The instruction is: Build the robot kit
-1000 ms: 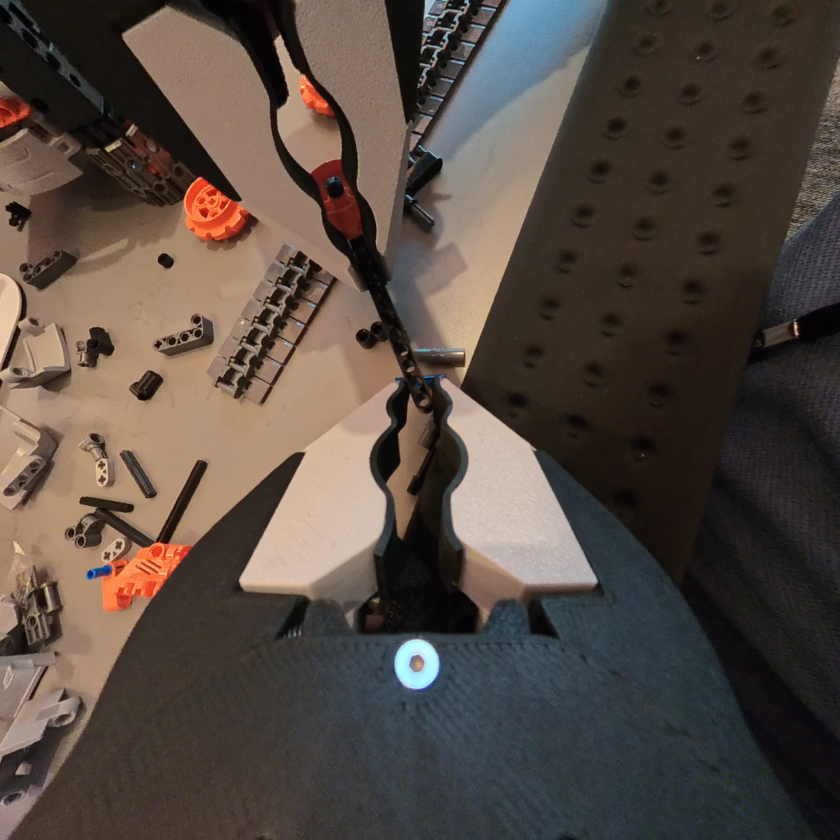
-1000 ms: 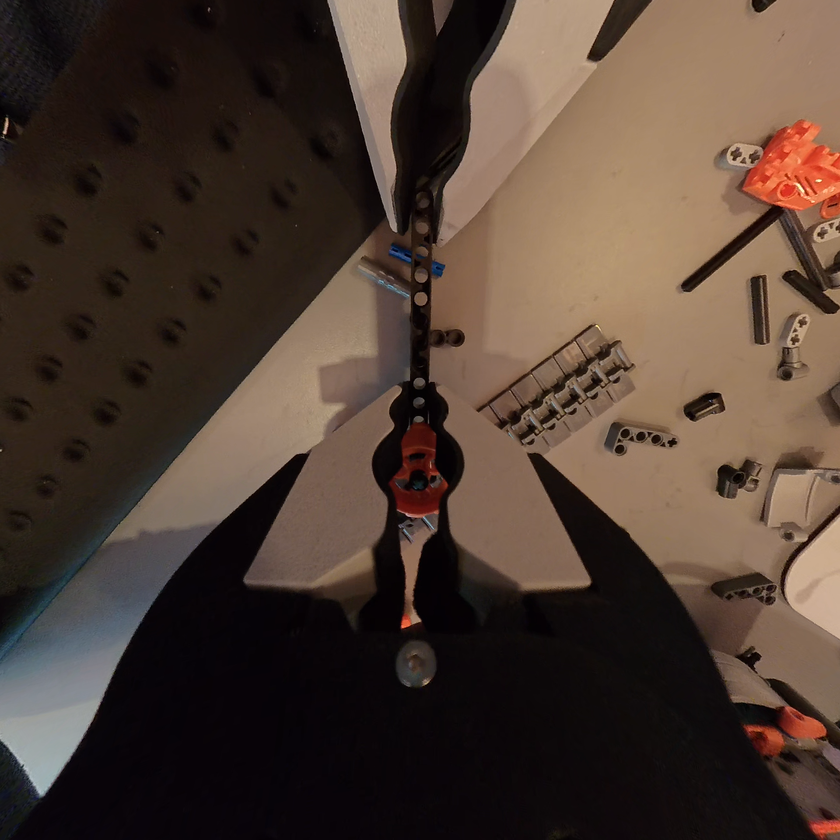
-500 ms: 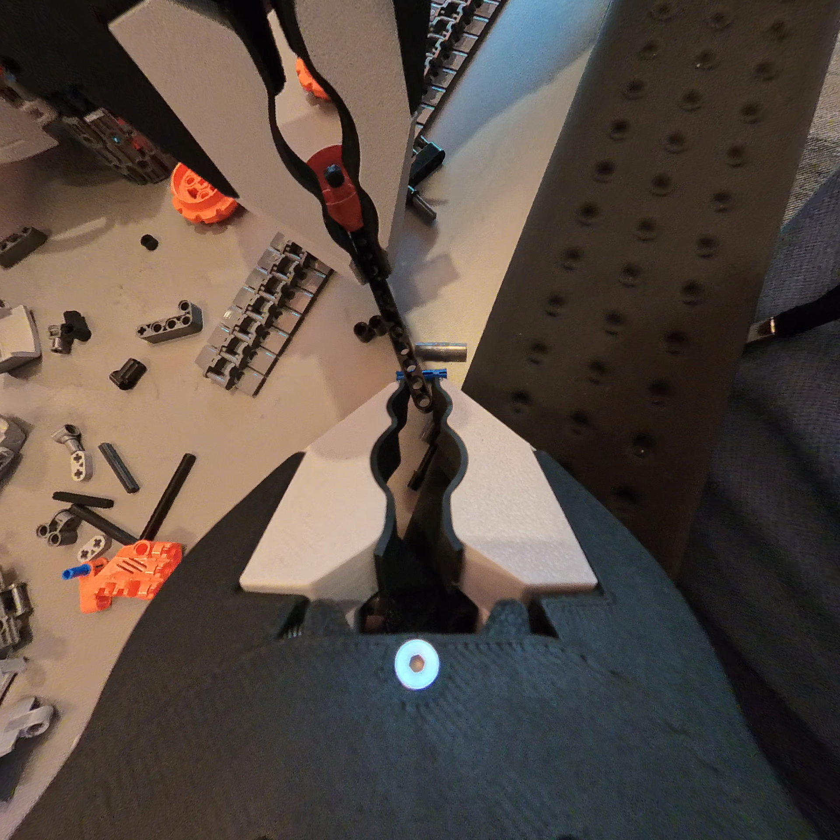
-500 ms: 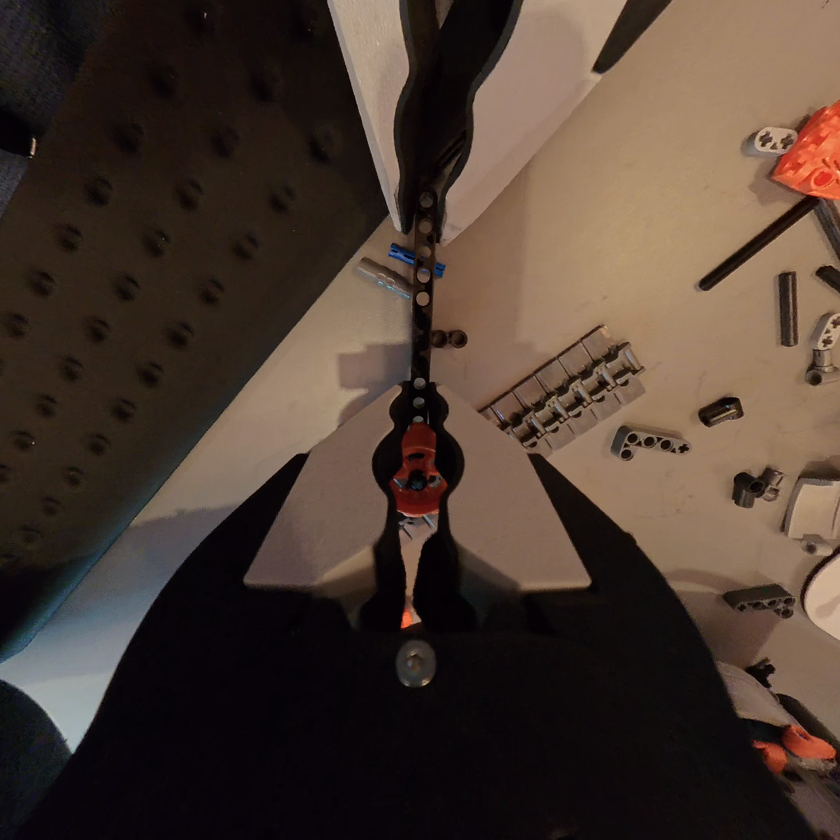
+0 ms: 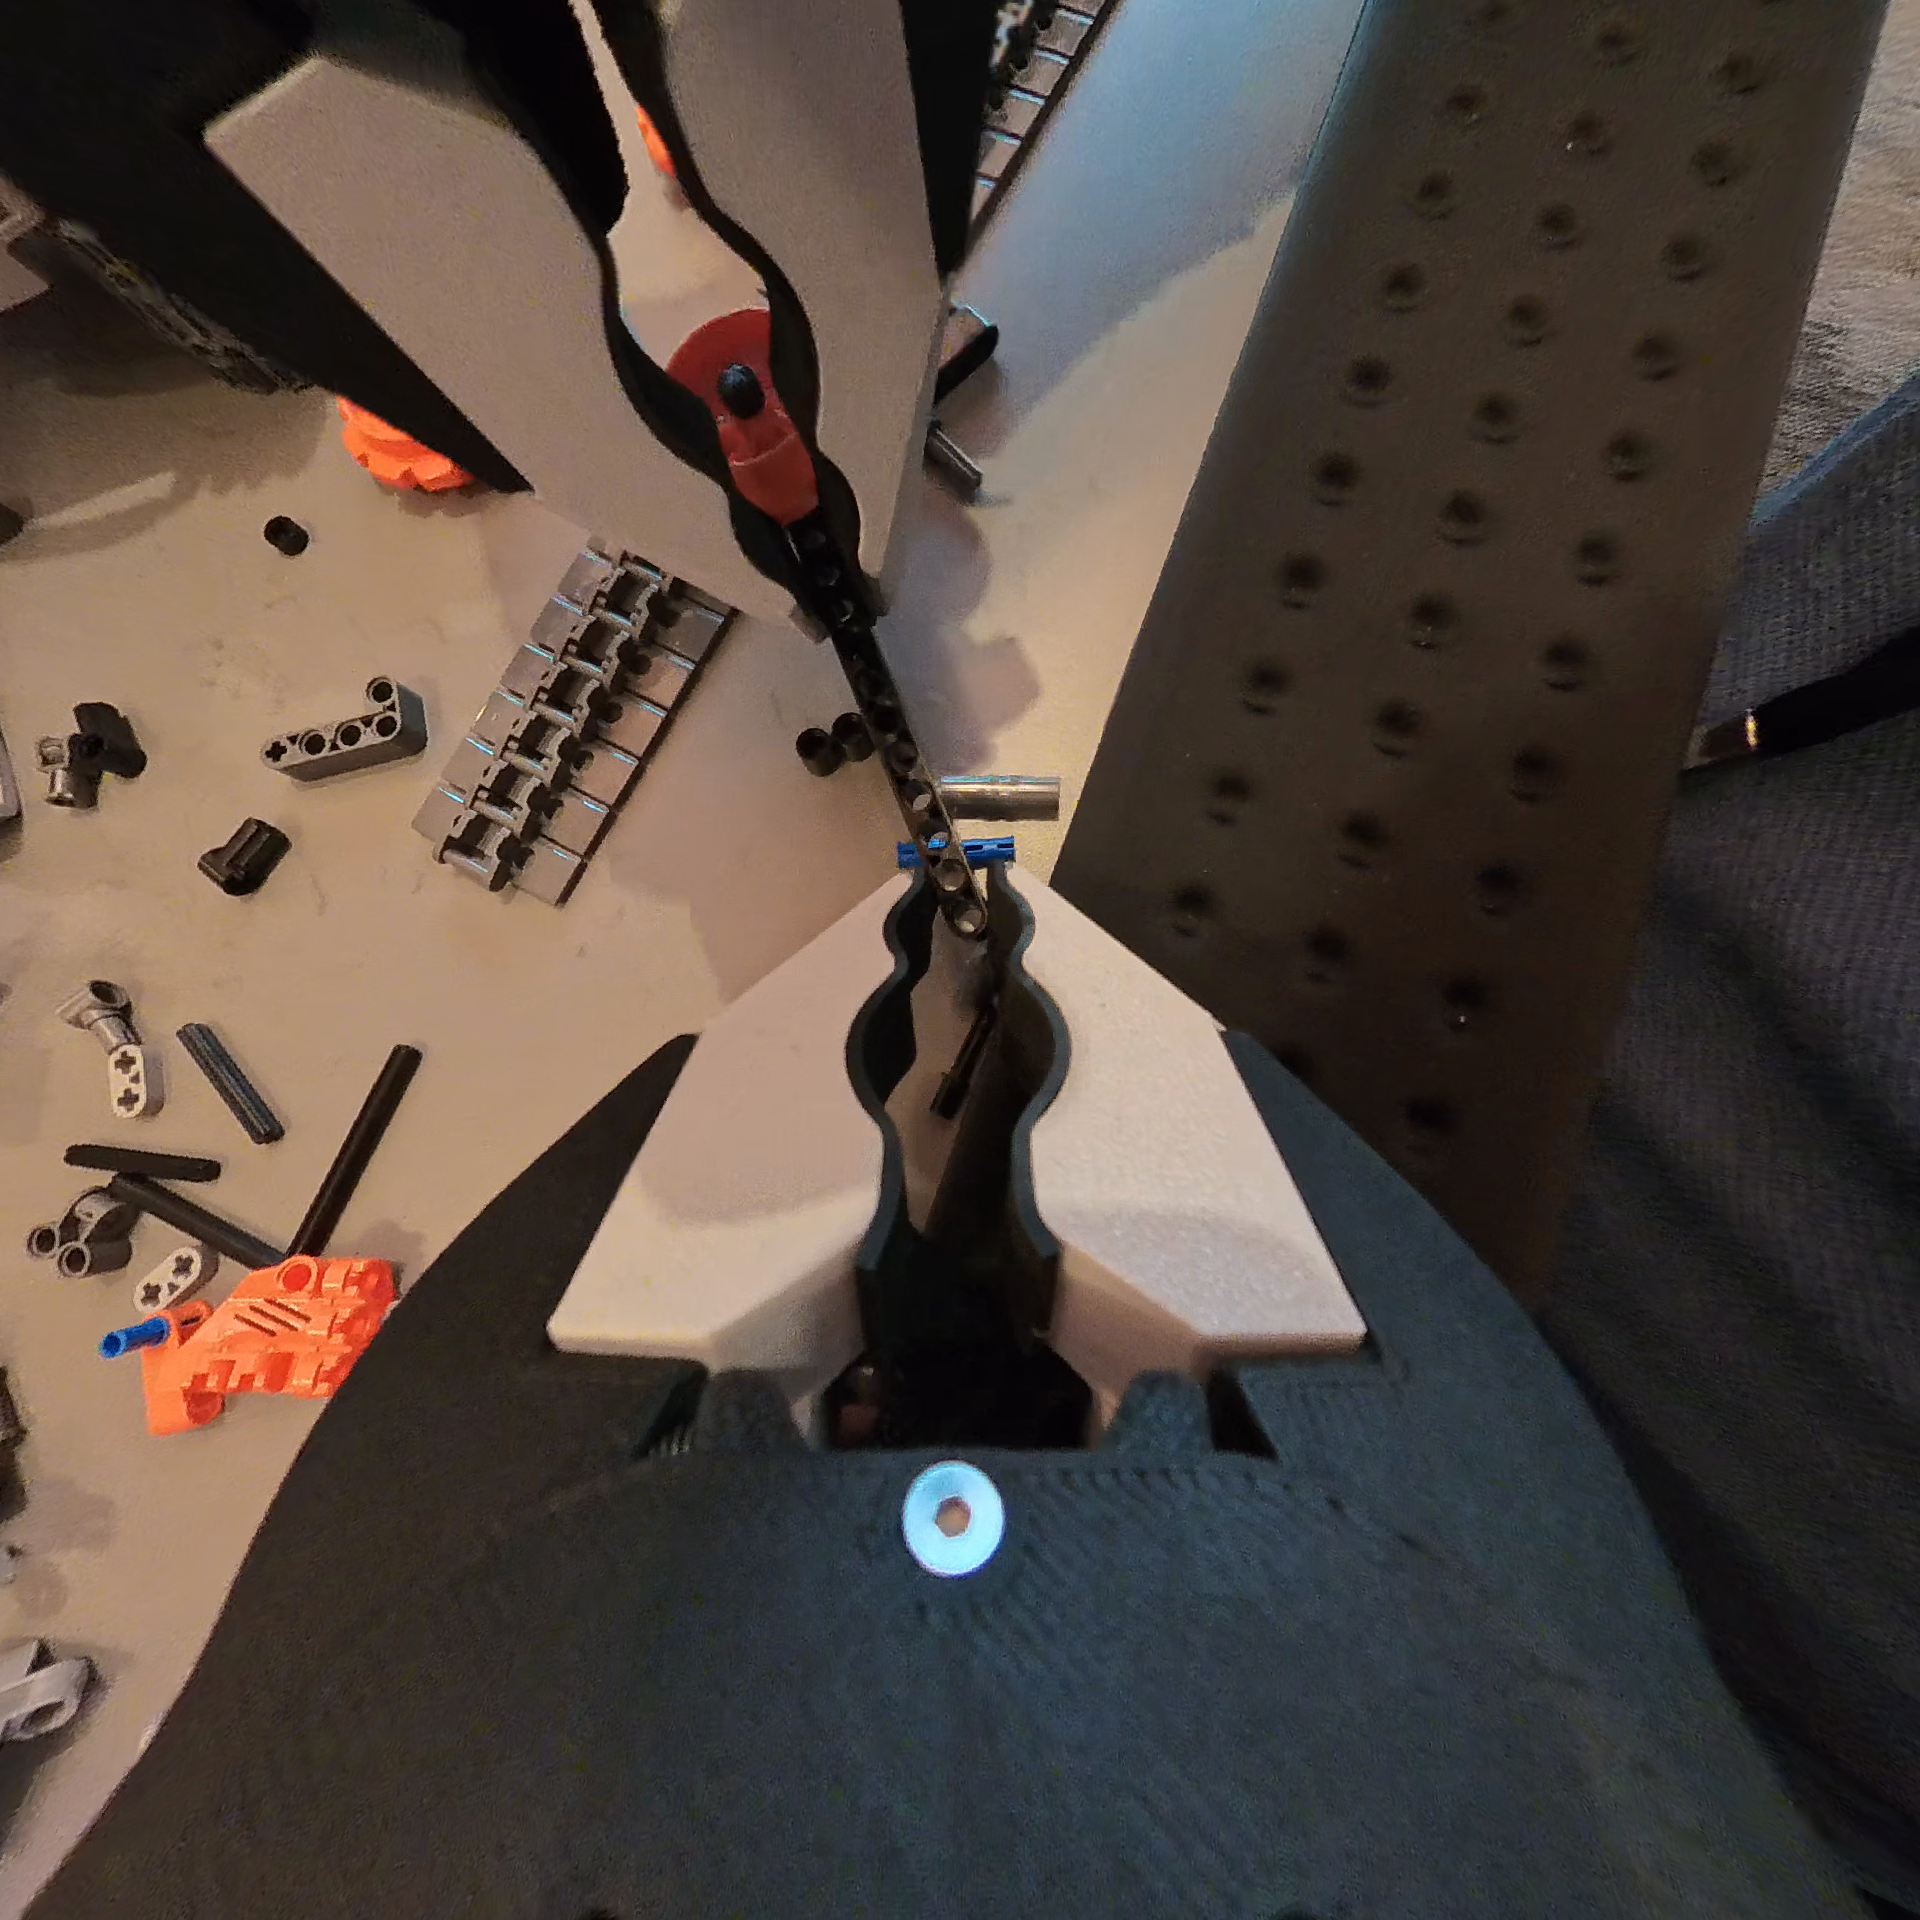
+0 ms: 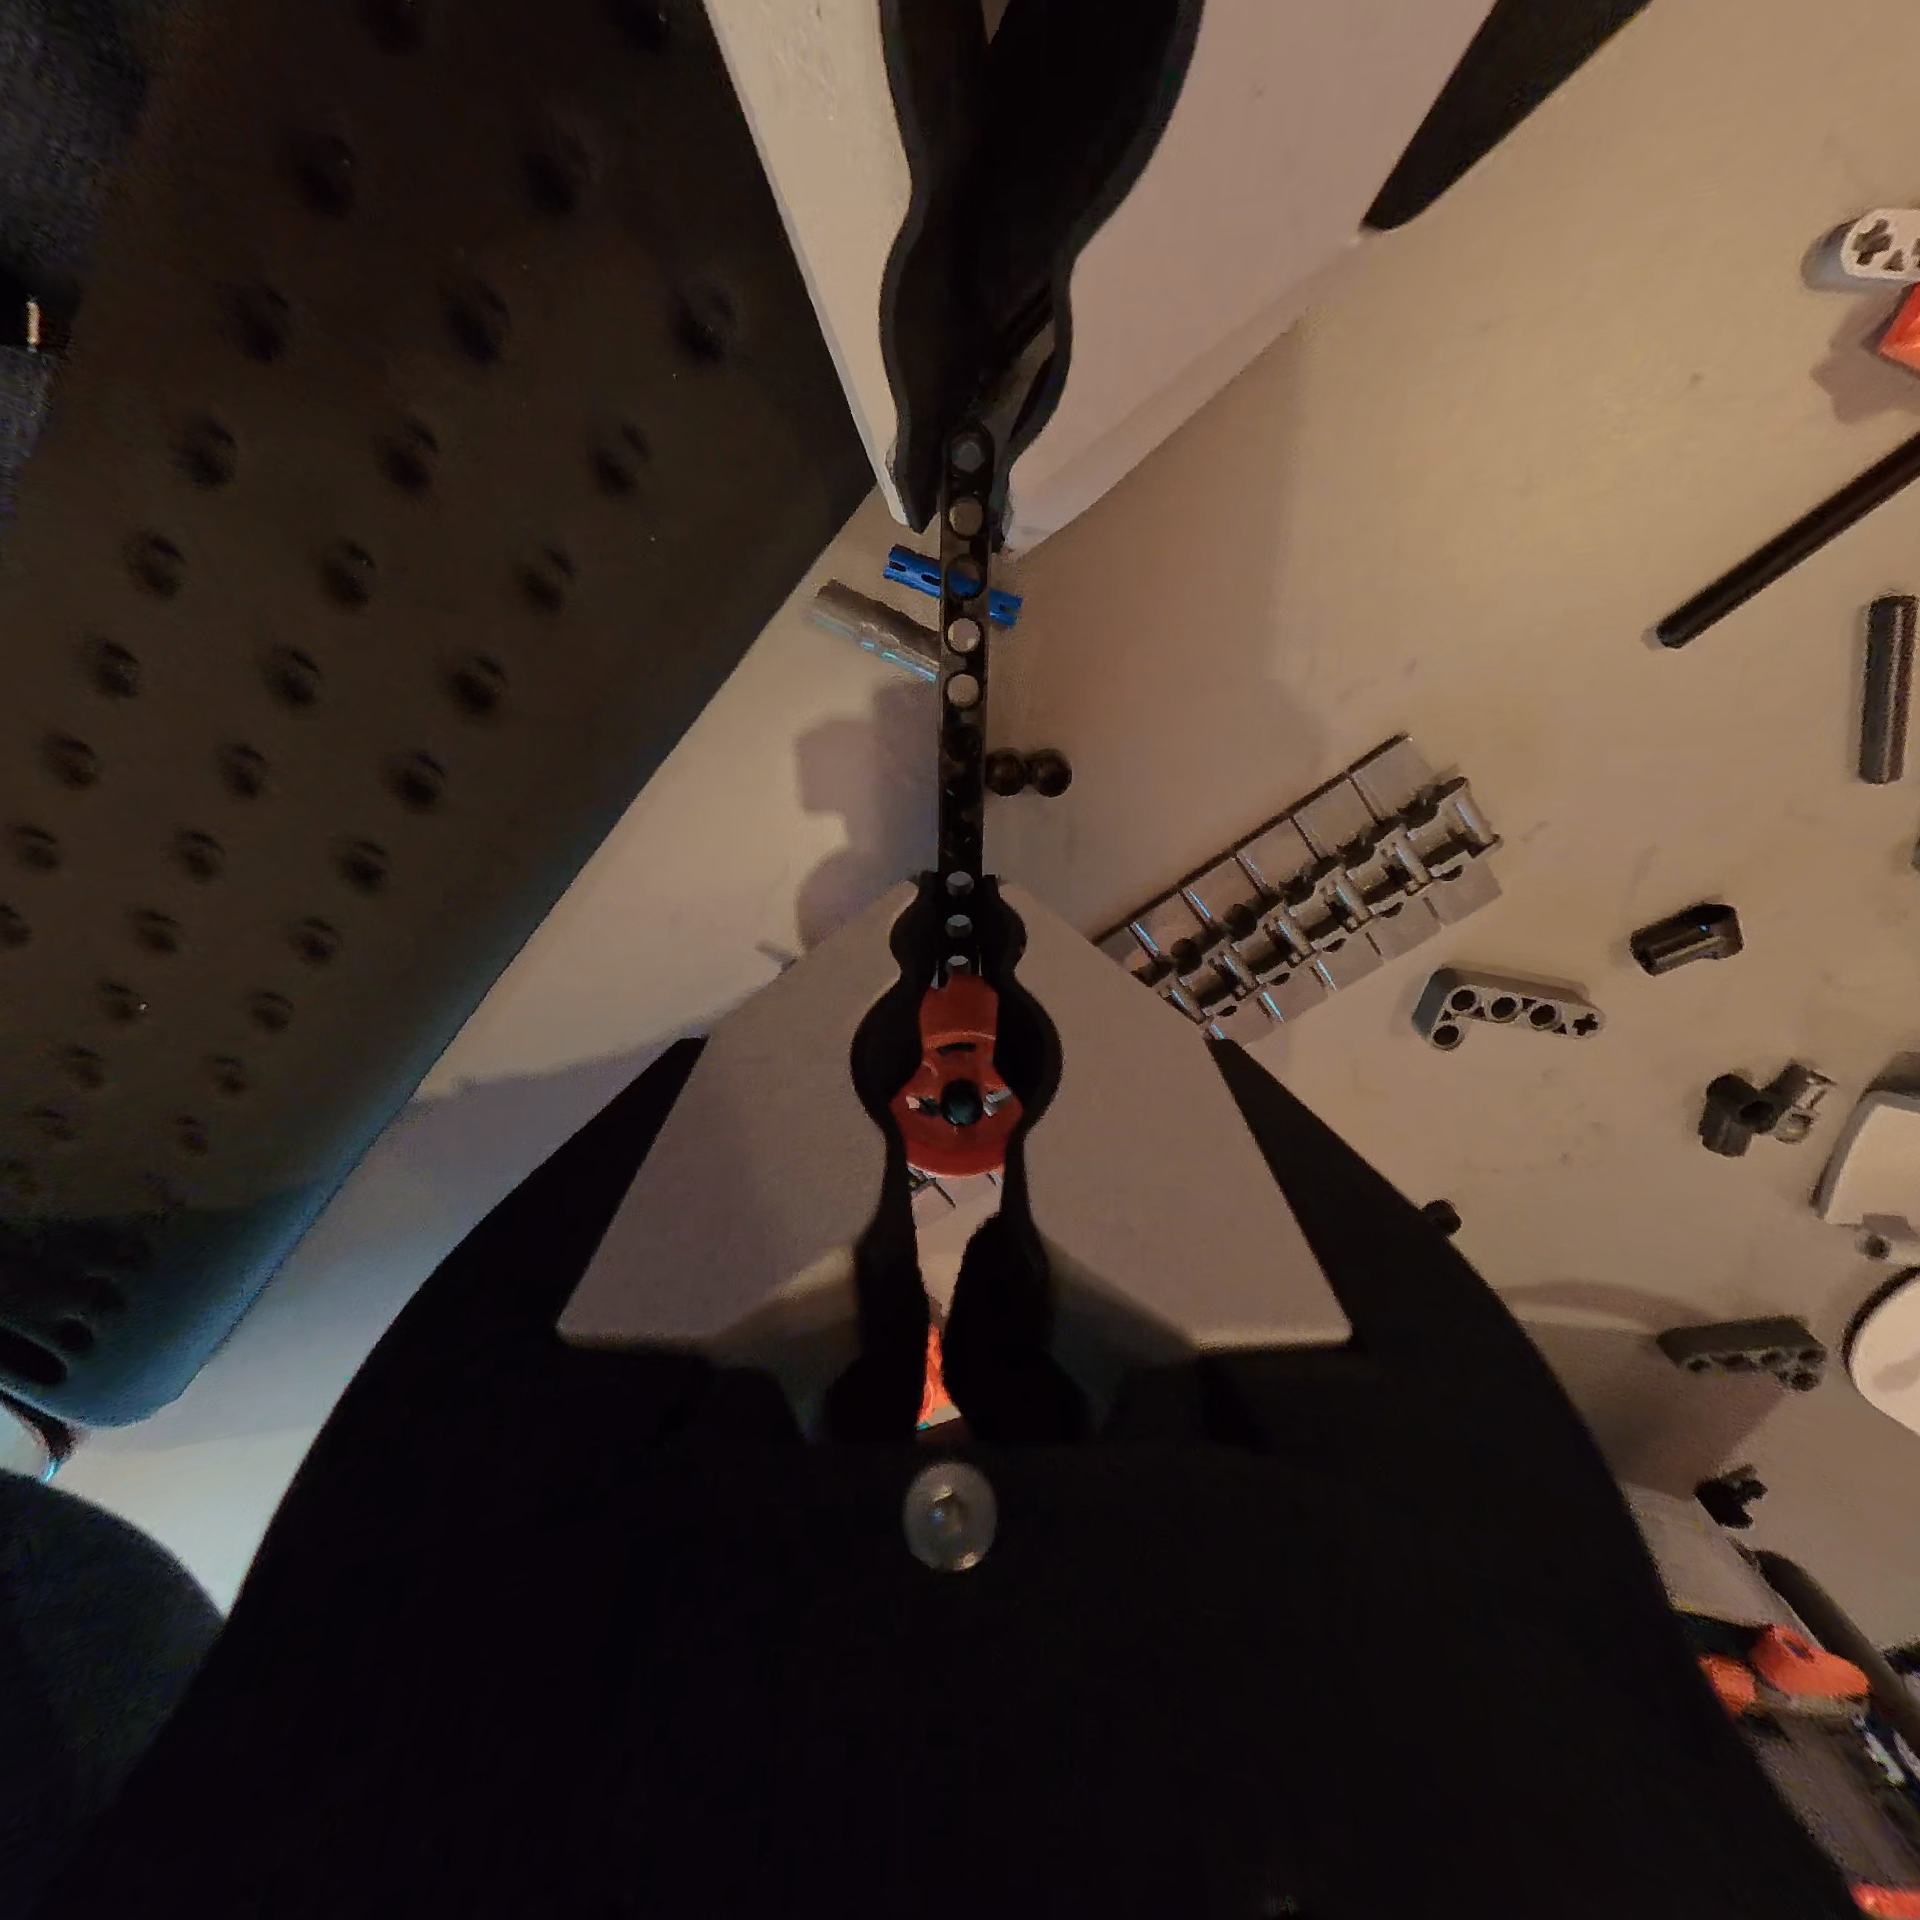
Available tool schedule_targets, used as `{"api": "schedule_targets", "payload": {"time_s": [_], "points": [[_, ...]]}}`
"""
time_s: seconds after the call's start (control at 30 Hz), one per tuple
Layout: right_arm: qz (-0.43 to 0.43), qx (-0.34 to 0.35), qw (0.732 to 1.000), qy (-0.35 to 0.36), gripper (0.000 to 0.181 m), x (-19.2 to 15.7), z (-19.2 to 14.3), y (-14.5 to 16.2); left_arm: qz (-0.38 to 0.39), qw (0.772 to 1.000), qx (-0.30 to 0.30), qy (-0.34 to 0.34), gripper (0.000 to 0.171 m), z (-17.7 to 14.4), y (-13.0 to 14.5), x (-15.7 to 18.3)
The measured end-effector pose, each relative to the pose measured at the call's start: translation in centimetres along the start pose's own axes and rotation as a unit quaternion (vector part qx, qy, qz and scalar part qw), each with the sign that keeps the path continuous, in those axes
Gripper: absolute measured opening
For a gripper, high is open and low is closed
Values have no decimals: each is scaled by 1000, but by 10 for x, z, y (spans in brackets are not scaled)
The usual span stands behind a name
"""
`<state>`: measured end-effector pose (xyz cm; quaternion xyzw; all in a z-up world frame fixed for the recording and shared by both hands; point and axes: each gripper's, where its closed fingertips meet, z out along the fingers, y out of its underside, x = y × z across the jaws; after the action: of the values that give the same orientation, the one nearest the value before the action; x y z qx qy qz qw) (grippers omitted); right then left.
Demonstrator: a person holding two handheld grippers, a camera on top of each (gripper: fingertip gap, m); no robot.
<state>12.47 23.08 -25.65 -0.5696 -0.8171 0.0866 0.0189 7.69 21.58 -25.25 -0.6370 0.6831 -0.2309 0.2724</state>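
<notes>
- Black perforated beam (image 5: 891,727): spans both grippers above the table (image 5: 727,914).
- Left gripper (image 5: 961,914): pinches its 6 o'clock end.
- Right gripper (image 6: 956,904): clamps its red-hub (image 6: 956,1091) end.
- Grey track links (image 5: 577,727): 9 o'clock of beam.

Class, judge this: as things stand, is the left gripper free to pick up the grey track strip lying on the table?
Probably not: the left gripper is shut on the black beam, which the right gripper also clamps. The grey track strip lies uncovered.
</notes>
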Motion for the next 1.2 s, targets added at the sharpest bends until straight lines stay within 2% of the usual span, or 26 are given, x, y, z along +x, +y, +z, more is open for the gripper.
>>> {"api": "schedule_targets", "payload": {"time_s": [0.37, 0.7, 1.0, 1.2], "points": [[-4, 10, 995, 97, 4, 3, 7, 0, 45, 998, -4, -33, 10, -1, -8, 5], [4, -12, 997, 83, 3, -1, 8, 1, 31, 999, 4, -41, 8, 0, -5, 0], [20, -52, 995, 77, 6, -5, 8, 1, 49, 999, 2, -16, 6, 6, 2, -5], [37, -44, 995, 78, 7, -6, 9, 3, 45, 999, 4, -1, 2, 8, -1, -5]]}}
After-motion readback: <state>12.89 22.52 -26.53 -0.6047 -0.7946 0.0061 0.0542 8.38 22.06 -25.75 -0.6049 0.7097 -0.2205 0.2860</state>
